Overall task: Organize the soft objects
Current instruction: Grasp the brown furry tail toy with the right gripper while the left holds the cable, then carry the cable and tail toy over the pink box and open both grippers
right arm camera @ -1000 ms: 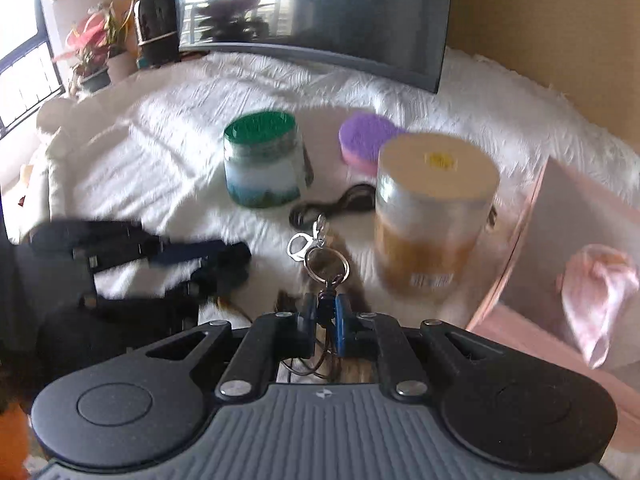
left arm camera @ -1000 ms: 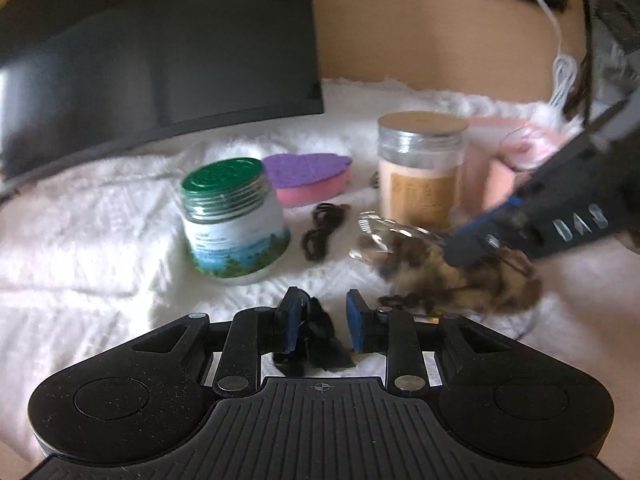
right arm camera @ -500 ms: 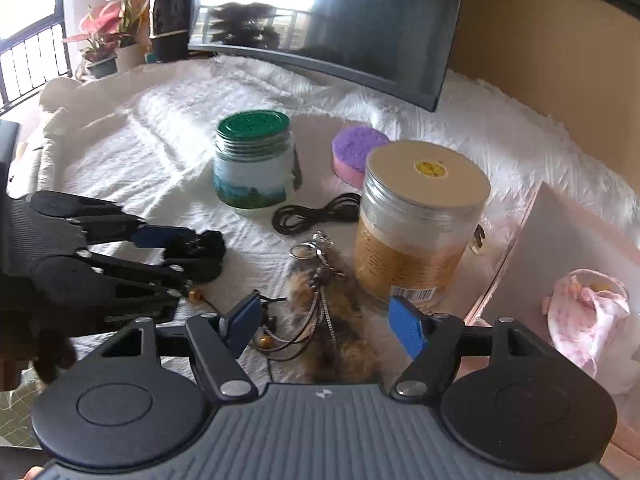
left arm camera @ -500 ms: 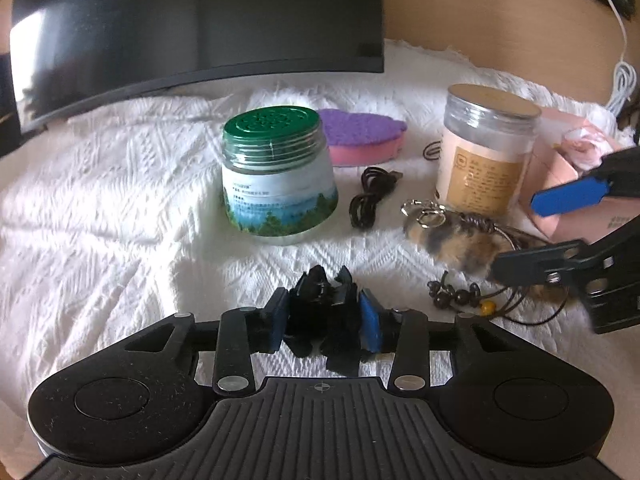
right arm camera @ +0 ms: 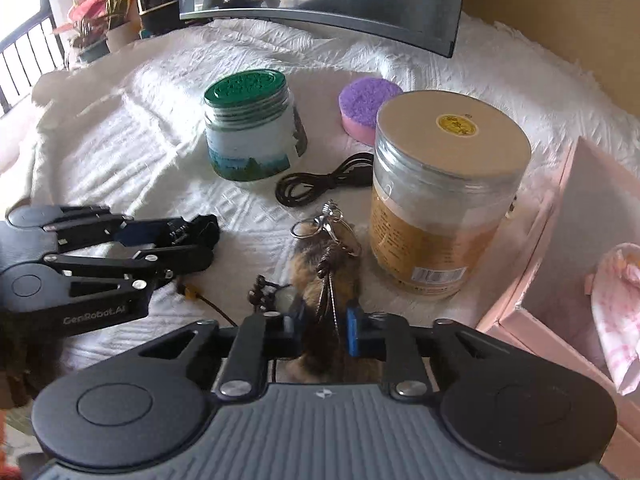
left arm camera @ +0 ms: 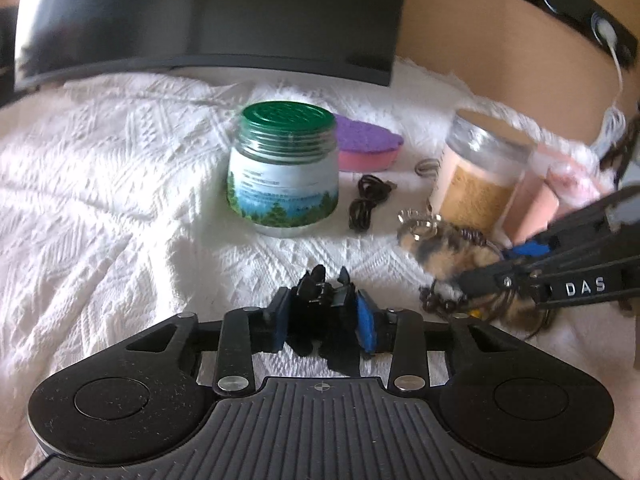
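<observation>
My right gripper (right arm camera: pixel 325 326) is shut on a brown furry keychain (right arm camera: pixel 320 256) with metal rings that lies on the white blanket; it also shows in the left wrist view (left arm camera: pixel 448 248), with the right gripper (left arm camera: pixel 508 268) closed around it. My left gripper (left arm camera: pixel 322 322) is shut on a small black clip-like object (left arm camera: pixel 320 308) and shows at the left of the right wrist view (right arm camera: pixel 200 240). A purple-and-pink sponge (right arm camera: pixel 366 108) lies behind the jars. A pink cloth (right arm camera: pixel 616 304) lies in the pink box (right arm camera: pixel 560 240) at the right.
A green-lidded jar (right arm camera: pixel 252 124) and a tall clear jar (right arm camera: pixel 440 196) stand on the white blanket (left arm camera: pixel 100 184). A coiled black cable (right arm camera: pixel 320 184) lies between them. A dark curved monitor (left arm camera: pixel 208 16) stands at the back. Potted plants (right arm camera: pixel 96 16) stand far left.
My right gripper was wide open over the furry keychain half a second ago and has now shut on it. My left gripper has kept hold of the black object.
</observation>
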Demonstrator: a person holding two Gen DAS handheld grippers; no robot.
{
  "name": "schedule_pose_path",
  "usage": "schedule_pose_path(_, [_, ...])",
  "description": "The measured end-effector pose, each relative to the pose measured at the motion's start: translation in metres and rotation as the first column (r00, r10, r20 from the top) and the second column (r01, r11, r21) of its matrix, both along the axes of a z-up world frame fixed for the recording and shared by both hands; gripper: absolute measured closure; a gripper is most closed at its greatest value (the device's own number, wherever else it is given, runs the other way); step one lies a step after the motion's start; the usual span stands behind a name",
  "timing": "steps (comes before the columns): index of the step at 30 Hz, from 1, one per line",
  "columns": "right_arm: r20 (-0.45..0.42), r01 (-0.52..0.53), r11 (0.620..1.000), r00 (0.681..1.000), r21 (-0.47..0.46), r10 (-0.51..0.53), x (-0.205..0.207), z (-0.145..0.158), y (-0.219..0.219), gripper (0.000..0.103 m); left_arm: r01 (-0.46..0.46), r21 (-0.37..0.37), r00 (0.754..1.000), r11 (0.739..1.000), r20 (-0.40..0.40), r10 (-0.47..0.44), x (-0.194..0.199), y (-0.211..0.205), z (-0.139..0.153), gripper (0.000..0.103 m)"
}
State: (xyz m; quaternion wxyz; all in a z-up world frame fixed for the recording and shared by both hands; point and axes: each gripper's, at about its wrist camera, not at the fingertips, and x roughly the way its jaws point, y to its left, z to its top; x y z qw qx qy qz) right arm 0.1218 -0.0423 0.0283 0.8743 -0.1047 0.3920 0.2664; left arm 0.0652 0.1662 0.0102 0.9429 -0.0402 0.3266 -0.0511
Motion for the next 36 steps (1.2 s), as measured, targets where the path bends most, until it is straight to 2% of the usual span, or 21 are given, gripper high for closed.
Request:
schedule_pose_path(2, [-0.019,-0.004,0.999,1.000,0.044,0.005,0.002,0.013,0.000,0.092,0.002,-0.033,0.998,0.999,0.061,0.000,-0.004,0.006,0.017,0.067])
schedule_pose_path(4, [-0.004,-0.022,0.993,1.000,0.112,0.023,0.001,0.042,-0.001,0.093,-0.006,-0.037,0.989,0.999,0.148,0.011,-0.009,0.013,0.046,0.067])
schedule_pose_path(7, [0.076,-0.067,0.977,0.996,0.201,0.052,-0.003,0.106,-0.001,0.093,-0.050,-0.038,0.957,0.998,0.285,0.058,-0.009,0.021,0.099,0.067])
schedule_pose_path(9, [0.140,-0.080,0.972,0.989,0.221,0.049,-0.005,0.146,-0.001,0.093,-0.086,-0.031,0.927,0.996,0.364,0.091,-0.002,0.024,0.134,0.067])
schedule_pose_path(14, [0.285,-0.041,0.966,0.958,0.255,-0.034,-0.010,0.232,-0.019,0.093,-0.086,0.004,0.891,0.996,0.447,0.075,0.023,0.011,0.198,0.067])
schedule_pose_path(18, [0.420,0.030,0.964,0.896,0.264,-0.143,-0.025,0.271,-0.050,0.093,-0.023,-0.022,0.886,0.999,0.463,0.031,0.040,-0.014,0.226,0.067])
schedule_pose_path(22, [0.459,0.116,0.954,0.856,0.277,-0.237,-0.031,0.275,-0.086,0.093,0.093,-0.041,0.898,0.995,0.436,-0.066,0.056,-0.056,0.222,0.067])
schedule_pose_path(28, [0.396,0.233,0.925,0.852,0.300,-0.343,-0.024,0.251,-0.140,0.093,0.273,-0.012,0.916,0.962,0.308,-0.256,0.079,-0.133,0.179,0.067])
schedule_pose_path(31, [0.325,0.286,0.910,0.867,0.300,-0.379,-0.010,0.226,-0.167,0.093,0.358,0.005,0.910,0.934,0.221,-0.350,0.090,-0.167,0.152,0.067])
schedule_pose_path(34, [0.234,0.337,0.895,0.882,0.293,-0.409,0.004,0.191,-0.191,0.093,0.438,-0.072,0.894,0.896,0.135,-0.427,0.103,-0.189,0.121,0.065])
schedule_pose_path(35, [0.196,0.358,0.888,0.886,0.288,-0.420,0.012,0.175,-0.198,0.092,0.457,-0.103,0.889,0.883,0.063,-0.453,0.111,-0.198,0.106,0.064])
schedule_pose_path(36, [0.162,0.371,0.886,0.891,0.280,-0.424,0.018,0.160,-0.201,0.086,0.468,-0.105,0.881,0.878,-0.028,-0.473,0.120,-0.210,0.089,0.064])
